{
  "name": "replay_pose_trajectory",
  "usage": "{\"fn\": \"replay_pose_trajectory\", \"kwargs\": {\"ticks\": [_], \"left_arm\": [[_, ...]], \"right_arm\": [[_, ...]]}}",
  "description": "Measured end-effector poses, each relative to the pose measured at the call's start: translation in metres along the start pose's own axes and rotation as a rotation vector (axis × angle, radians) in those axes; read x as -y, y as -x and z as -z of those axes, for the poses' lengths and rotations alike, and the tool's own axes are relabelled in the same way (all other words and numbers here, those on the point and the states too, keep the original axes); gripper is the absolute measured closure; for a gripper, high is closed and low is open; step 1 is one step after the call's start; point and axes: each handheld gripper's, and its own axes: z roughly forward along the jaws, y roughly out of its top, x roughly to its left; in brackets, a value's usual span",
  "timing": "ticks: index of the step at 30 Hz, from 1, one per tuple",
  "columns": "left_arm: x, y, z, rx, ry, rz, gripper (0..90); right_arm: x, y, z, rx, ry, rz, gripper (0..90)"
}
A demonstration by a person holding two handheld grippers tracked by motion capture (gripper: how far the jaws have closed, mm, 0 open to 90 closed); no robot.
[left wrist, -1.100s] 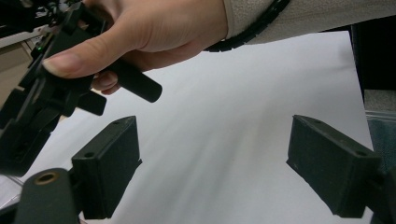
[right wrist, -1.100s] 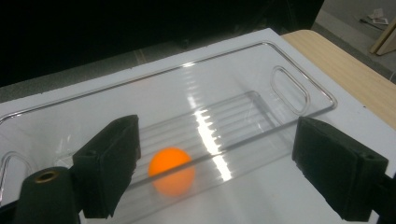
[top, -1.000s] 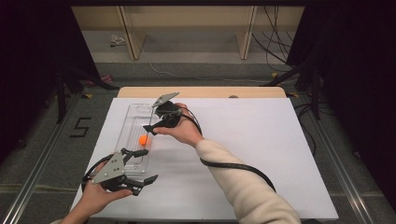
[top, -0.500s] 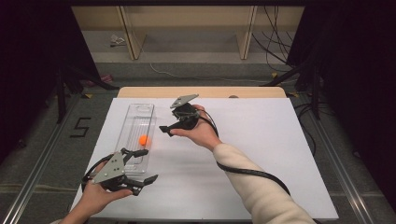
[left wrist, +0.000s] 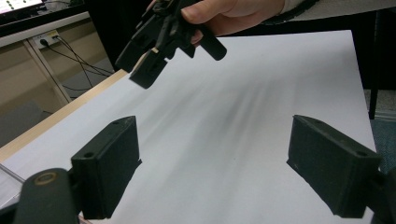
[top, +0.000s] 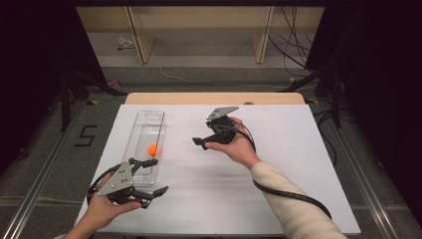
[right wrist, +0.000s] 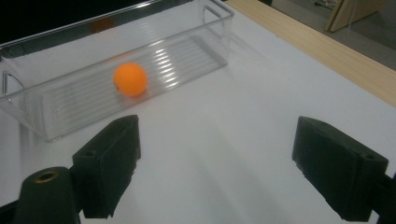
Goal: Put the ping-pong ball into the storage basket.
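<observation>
High view: an orange ball (top: 154, 149) lies in a clear plastic tray (top: 145, 121) on the left part of a white table (top: 278, 189). The right gripper (top: 200, 143), held in a hand (top: 238, 145) above the table's middle, sits well to the right of the tray, its tips pointing toward it and apart from the ball. The left gripper (top: 155, 177) rests in the other hand (top: 102, 213) at the near end of the tray, one jaw tip at the tray's near rim, the ball just beyond it.

Left gripper view: the two black jaws stand wide apart with nothing but bare white table (left wrist: 261, 116) between them. Farther off, the right gripper (left wrist: 140, 70) hangs in its hand (left wrist: 233, 14) above the table.

Right gripper view: the jaws are spread wide and hold nothing. The ball (right wrist: 130, 79) lies on the ribbed floor of the tray (right wrist: 196, 51), ahead of the left-hand jaw and clear of both.
</observation>
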Motion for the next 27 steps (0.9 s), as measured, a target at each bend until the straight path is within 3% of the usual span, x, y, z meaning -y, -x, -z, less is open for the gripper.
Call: {"fn": "replay_pose_trajectory", "kwargs": {"ticks": [27], "left_arm": [[0.0,-0.001,0.0,-0.005,-0.001,0.002,16.1]], "right_arm": [[0.068,0.022,0.08,0.104,0.029,-0.092,16.3]]}}
